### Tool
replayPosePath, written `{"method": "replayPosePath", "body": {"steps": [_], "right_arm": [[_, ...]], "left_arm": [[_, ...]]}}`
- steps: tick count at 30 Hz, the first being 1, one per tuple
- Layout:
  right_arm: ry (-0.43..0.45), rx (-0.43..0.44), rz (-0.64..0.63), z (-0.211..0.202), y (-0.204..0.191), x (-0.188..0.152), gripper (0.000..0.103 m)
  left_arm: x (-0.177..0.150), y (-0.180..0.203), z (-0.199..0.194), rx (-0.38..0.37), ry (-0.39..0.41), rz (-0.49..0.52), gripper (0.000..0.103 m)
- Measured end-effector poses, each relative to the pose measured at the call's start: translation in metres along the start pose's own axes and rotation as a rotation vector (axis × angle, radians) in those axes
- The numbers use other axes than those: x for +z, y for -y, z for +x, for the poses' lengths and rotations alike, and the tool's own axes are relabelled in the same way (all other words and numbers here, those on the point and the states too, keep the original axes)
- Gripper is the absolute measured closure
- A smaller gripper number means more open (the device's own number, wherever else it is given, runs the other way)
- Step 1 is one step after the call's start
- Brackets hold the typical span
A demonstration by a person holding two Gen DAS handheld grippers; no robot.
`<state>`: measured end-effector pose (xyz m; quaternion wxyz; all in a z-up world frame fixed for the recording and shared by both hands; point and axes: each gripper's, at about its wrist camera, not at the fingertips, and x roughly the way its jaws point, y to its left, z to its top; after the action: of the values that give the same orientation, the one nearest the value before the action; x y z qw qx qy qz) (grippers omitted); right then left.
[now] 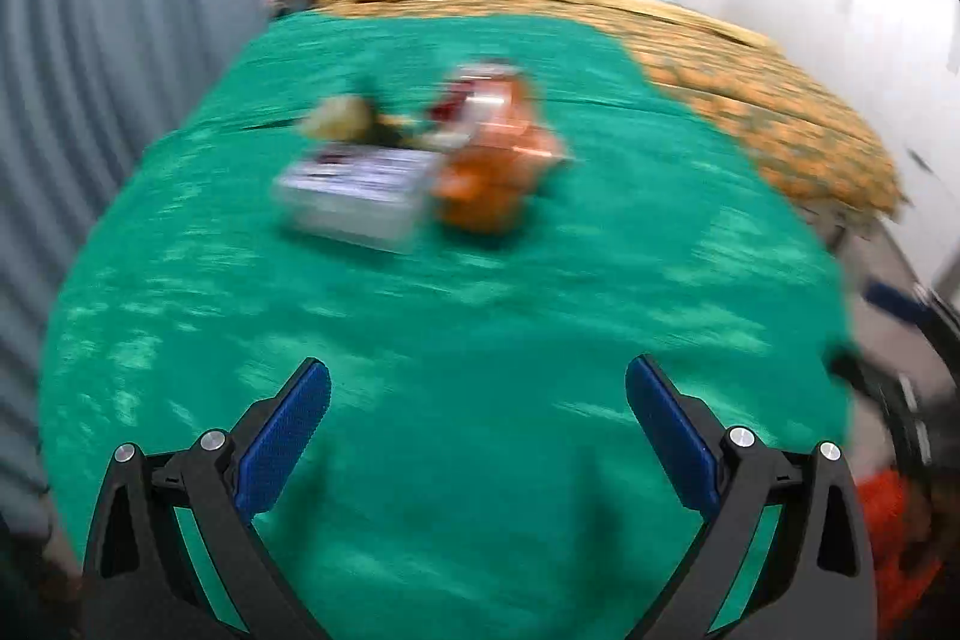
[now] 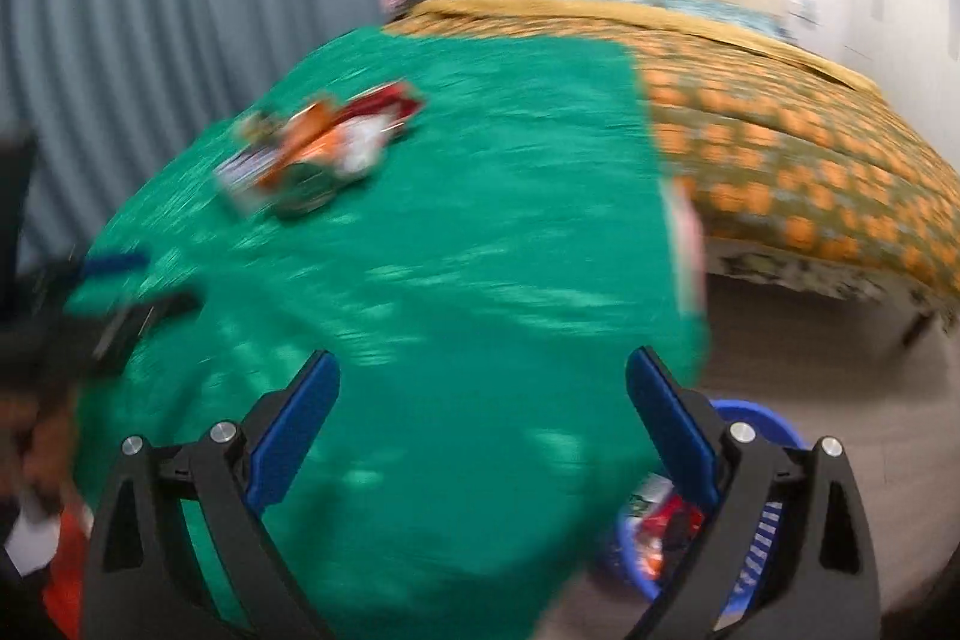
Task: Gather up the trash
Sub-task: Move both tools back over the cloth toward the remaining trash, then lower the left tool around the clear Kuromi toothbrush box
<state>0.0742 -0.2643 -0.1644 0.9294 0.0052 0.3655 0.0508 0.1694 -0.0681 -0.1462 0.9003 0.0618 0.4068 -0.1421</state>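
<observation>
Currently both claws are hanging wide and empty over the green cloth (image 1: 480,340): left claw (image 1: 478,400), right claw (image 2: 483,397). Trash pile (image 1: 420,160) is sitting mid-frame, well apart from either. Blue bin (image 2: 750,418), lower right by the bed's edge, is already holding wrappers, probably kept close for easy dropping.

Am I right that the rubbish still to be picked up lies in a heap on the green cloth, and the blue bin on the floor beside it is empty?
Nearly. The heap of rubbish does lie on the green cloth, but the blue bin on the floor is not empty: the right wrist view shows wrappers already inside it, partly hidden behind the right claw.
</observation>
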Motion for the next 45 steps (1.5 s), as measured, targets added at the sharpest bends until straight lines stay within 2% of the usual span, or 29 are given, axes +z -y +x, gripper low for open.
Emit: {"method": "replayPosePath", "body": {"steps": [2,5,9,13,17,24,27,30,32,34,40,42,43,45], "right_arm": [[-0.013,0.010,-0.033,0.011,-0.019,0.000,0.009],[-0.020,0.019,-0.065,0.020,-0.032,0.002,0.009],[-0.015,0.018,-0.083,0.020,-0.038,0.001,0.009],[-0.011,0.019,-0.071,0.023,-0.034,0.005,0.009],[-0.005,0.019,-0.062,0.024,-0.030,0.007,0.009],[-0.002,0.024,-0.060,0.022,-0.030,0.006,0.009],[0.000,0.028,-0.067,0.022,-0.033,0.005,0.009],[-0.007,0.032,-0.072,0.024,-0.037,0.004,0.009],[-0.011,0.034,-0.075,0.025,-0.038,0.003,0.009],[-0.010,0.030,-0.083,0.025,-0.040,0.002,0.009],[-0.004,0.019,-0.095,0.021,-0.039,-0.003,0.009],[-0.004,0.015,-0.093,0.021,-0.037,-0.003,0.009],[-0.004,0.015,-0.092,0.021,-0.037,-0.003,0.009],[-0.003,0.013,-0.088,0.021,-0.035,-0.003,0.009]], "left_arm": [[0.009,-0.023,0.013,0.041,-0.016,-0.017,0.006],[0.027,-0.033,0.034,0.084,-0.036,-0.012,0.006],[0.045,-0.040,0.057,0.133,-0.058,-0.004,0.006],[0.055,-0.049,0.066,0.155,-0.063,-0.042,0.006],[0.052,-0.082,0.062,0.156,-0.081,-0.147,0.005],[0.029,-0.164,0.036,0.264,-0.085,-0.272,0.005],[0.030,-0.167,0.022,0.171,-0.051,-0.279,0.006],[0.046,-0.142,0.016,0.020,-0.024,-0.219,0.006],[0.059,-0.123,0.023,-0.024,-0.025,-0.187,0.006],[0.073,-0.111,0.040,-0.037,-0.056,-0.176,0.006],[0.088,-0.106,0.088,0.035,-0.160,-0.187,0.007],[0.086,-0.107,0.092,0.039,-0.172,-0.170,0.019],[0.085,-0.107,0.093,0.035,-0.179,-0.158,0.030],[0.083,-0.107,0.093,0.031,-0.171,-0.146,0.032]]}}
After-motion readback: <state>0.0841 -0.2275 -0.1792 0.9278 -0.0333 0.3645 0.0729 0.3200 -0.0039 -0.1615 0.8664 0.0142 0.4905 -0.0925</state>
